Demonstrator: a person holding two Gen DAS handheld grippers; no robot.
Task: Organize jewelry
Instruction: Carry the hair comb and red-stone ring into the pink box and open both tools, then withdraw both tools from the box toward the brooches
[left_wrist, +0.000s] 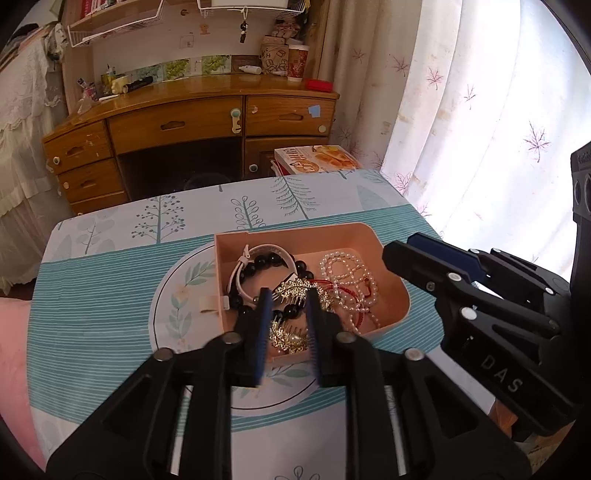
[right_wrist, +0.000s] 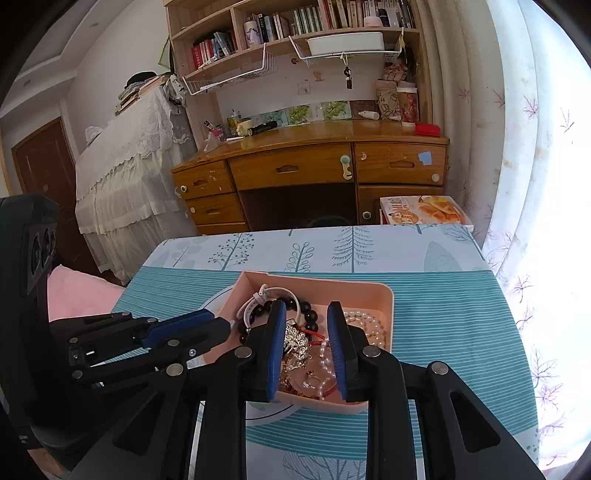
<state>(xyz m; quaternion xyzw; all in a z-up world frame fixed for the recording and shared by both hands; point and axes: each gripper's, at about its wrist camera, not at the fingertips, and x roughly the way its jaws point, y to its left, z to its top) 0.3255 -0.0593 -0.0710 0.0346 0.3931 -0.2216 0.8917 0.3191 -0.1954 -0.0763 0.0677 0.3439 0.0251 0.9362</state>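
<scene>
A pink tray (left_wrist: 392, 284) (right_wrist: 388, 306) sits on the table and holds tangled jewelry. Inside lie a black bead bracelet (left_wrist: 269, 260) (right_wrist: 309, 314), a white strap (left_wrist: 239, 275) (right_wrist: 251, 304), a pearl necklace (left_wrist: 343, 266) (right_wrist: 369, 325), a gold hair comb (left_wrist: 291, 290) (right_wrist: 297, 343) and a red cord (left_wrist: 356, 292). My left gripper (left_wrist: 288, 295) (right_wrist: 221, 322) hovers over the tray's near left corner, its jaws parted a little above the comb, gripping nothing. My right gripper (right_wrist: 306, 308) (left_wrist: 404, 246) hangs over the tray's near right side, slightly open and empty.
The table wears a teal striped cloth (left_wrist: 110, 295) with a leaf-print border. Beyond its far edge stand a wooden desk (left_wrist: 177, 125) and a printed box (left_wrist: 317, 158). A curtain (left_wrist: 480, 129) hangs at the right, something pink (left_wrist: 14, 350) lies at the left.
</scene>
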